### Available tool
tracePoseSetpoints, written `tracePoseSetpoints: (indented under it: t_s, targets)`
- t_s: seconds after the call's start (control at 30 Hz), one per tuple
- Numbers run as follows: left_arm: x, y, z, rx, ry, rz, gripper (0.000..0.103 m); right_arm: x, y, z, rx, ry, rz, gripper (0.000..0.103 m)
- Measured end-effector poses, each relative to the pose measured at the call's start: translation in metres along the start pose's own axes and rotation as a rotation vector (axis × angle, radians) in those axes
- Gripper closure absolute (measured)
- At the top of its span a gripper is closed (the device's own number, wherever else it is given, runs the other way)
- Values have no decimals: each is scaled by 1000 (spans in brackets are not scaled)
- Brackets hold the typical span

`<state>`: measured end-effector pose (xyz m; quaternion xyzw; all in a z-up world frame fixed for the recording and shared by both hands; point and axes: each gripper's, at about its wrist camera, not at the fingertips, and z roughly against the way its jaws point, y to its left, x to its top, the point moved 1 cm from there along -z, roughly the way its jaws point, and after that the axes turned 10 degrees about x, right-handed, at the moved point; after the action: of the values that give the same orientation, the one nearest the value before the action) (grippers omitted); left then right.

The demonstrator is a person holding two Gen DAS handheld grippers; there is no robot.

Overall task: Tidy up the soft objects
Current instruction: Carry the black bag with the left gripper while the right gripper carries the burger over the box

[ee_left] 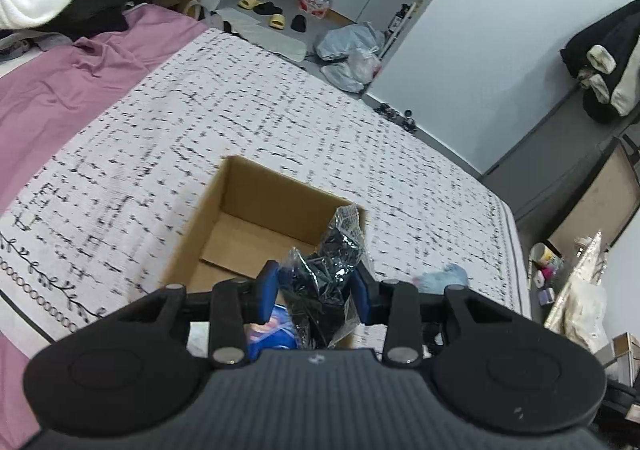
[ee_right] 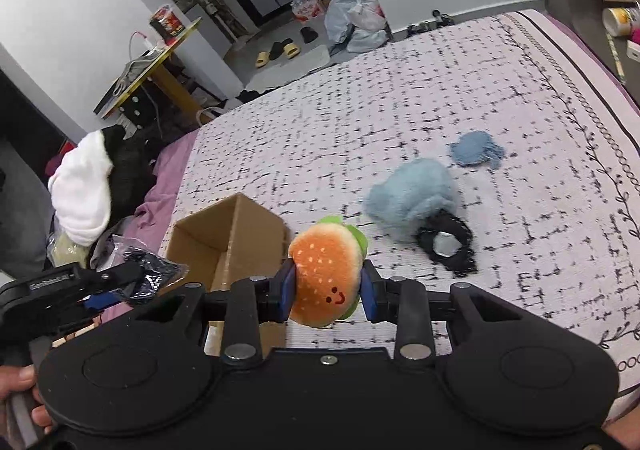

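Note:
My left gripper (ee_left: 316, 290) is shut on a clear plastic bag of dark fabric (ee_left: 332, 262) and holds it over the open cardboard box (ee_left: 224, 210) on the bed. A blue item (ee_left: 268, 334) lies in the box under the fingers. My right gripper (ee_right: 328, 290) is shut on an orange burger plush (ee_right: 326, 274) just right of the box (ee_right: 228, 234). The left gripper with its bag (ee_right: 148, 270) shows at the left. A fluffy light-blue plush (ee_right: 412, 198), a black ring-shaped item (ee_right: 448, 246) and a small blue cloth piece (ee_right: 476, 148) lie on the bedspread beyond.
The patterned white bedspread (ee_right: 400, 90) covers a purple sheet (ee_left: 60, 90). White and dark clothes (ee_right: 84, 194) are piled at the bed's left. Plastic bags (ee_right: 356, 18) and slippers (ee_right: 280, 50) lie on the floor past the bed. Clutter (ee_left: 568, 282) stands at the right bedside.

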<state>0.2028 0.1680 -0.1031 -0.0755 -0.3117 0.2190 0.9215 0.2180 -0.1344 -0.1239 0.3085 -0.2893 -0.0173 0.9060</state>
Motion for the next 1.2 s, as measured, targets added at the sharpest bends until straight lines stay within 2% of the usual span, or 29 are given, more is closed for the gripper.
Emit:
tracePoseSetpoints:
  t_s: [0.37,0.8,0.93,1.07,1.17,1.2]
  targets:
    - [0,32,-28,60,47,12,65,1,37,-25,28,31,45,70]
    - [-6,40,-59,81,96,19,65,2,63,-56,27,60,74,70]
    - [-6,44,-67,88,125,23,64,4,69,-66,29,71,79,70]
    - [-8,46,-64,96,120,27,60,6,79,-77,33,86,96,70]
    - [-9,50,-59,74,119,44,58,6,88,-84,41,98,111,70]
    - [-9,52,-57,76,113,52,55,7,91,-86,43,101,115,70]
